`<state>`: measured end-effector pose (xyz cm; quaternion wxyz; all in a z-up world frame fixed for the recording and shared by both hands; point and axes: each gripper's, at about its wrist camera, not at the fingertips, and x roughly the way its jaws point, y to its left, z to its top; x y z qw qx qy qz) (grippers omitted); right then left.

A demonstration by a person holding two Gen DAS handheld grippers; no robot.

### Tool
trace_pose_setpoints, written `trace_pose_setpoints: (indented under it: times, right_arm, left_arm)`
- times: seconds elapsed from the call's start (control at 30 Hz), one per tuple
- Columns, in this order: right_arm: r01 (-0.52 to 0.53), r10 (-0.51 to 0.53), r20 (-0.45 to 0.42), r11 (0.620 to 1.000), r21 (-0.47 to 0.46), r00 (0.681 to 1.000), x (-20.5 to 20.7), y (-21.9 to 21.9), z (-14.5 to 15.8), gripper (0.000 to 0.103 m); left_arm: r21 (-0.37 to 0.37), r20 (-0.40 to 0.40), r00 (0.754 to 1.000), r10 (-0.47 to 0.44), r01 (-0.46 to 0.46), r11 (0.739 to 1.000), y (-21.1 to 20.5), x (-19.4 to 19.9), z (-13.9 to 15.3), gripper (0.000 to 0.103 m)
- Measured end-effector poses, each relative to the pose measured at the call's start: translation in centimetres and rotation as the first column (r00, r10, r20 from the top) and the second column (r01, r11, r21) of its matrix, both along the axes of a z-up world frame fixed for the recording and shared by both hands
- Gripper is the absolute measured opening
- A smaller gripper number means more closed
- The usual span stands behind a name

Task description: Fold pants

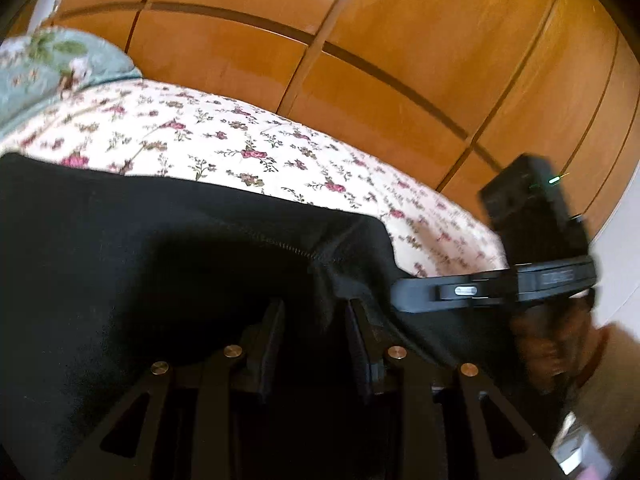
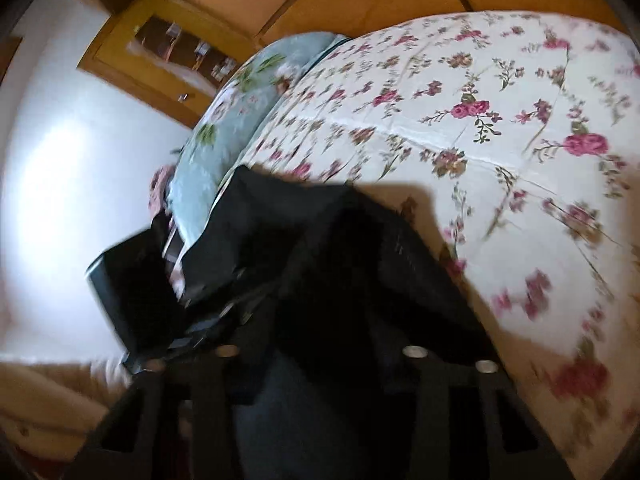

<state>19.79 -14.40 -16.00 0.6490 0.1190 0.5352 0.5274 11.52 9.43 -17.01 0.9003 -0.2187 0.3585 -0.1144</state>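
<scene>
The black pants (image 1: pixel 120 248) are lifted above the floral bedspread (image 1: pixel 240 136). My left gripper (image 1: pixel 316 320) is shut on a bunch of the pants' fabric by a stitched seam. The right gripper's body (image 1: pixel 520 280) shows at the right of the left wrist view, held by a hand. In the right wrist view the pants (image 2: pixel 360 264) drape over my right gripper (image 2: pixel 320 344), which is shut on the fabric; its fingertips are hidden by cloth. The left gripper's body (image 2: pixel 132 292) shows at the left there. The view is blurred.
The bed is covered by a white bedspread with pink flowers (image 2: pixel 480 120). A pale green floral pillow (image 2: pixel 240 112) lies at its head. Orange wooden wardrobe doors (image 1: pixel 400 60) stand behind the bed. A white wall (image 2: pixel 60 160) and a wooden shelf (image 2: pixel 160 52) are at the left.
</scene>
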Motion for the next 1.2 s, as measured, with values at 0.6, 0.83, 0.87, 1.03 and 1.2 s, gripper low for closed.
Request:
trace_pose_setpoints:
  times: [0.6,0.83,0.87,1.03,1.2]
  right_arm:
    - [0.469,-0.456,0.238,0.883,0.003,0.858,-0.2,-4.6,3.9,0.023]
    - [0.492,-0.414,0.401,0.864,-0.111,0.817,-5.2,-11.2,5.5,0.023]
    - [0.492,-0.39,0.422,0.855,-0.162,0.818,-5.8,-11.7,4.7,0.023]
    - [0.619,-0.479,0.453,0.749,-0.237,0.752,-6.3,-15.2,2.8,0.03]
    - [0.811,-0.749,0.312,0.547,-0.205,0.584,-5.6,-23.2,0.7,0.0]
  left_arm:
    - [0.252,-0.12,0.992,-0.038,0.067,0.965,-3.6,1.9,1.9,0.033]
    - [0.344,-0.101,0.978,-0.183,0.207,0.916,-7.7,4.5,3.3,0.033]
    - [0.371,-0.102,0.977,-0.19,0.214,0.903,-8.2,5.0,2.9,0.033]
    - [0.379,-0.121,0.984,-0.133,0.17,0.91,-7.4,7.4,1.4,0.025]
    - [0.283,-0.131,0.99,-0.052,0.088,0.955,-4.1,8.3,0.7,0.027]
